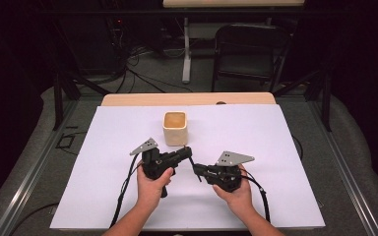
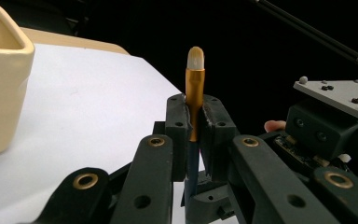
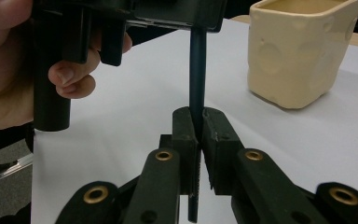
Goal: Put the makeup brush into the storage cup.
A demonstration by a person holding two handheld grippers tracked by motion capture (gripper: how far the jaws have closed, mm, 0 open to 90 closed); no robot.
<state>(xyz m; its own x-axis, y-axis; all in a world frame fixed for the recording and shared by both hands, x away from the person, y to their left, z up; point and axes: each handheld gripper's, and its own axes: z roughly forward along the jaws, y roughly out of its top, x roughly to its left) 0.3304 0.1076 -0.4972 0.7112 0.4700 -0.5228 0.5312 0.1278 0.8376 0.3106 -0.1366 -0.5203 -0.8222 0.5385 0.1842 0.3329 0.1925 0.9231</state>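
Both grippers, left (image 1: 189, 151) and right (image 1: 197, 169), clamp one pen (image 2: 195, 93) mid-frame. Keep one grip firm, release the other, then tip it into the cup (image 1: 175, 128) above.

There are two grippers, a left gripper (image 1: 186, 153) and a right gripper (image 1: 199, 170), each held in one of two hands. Between them is one thin brush (image 2: 195, 88). One cream cup (image 1: 175, 128) stands on the far side, on one white sheet (image 1: 275, 147).
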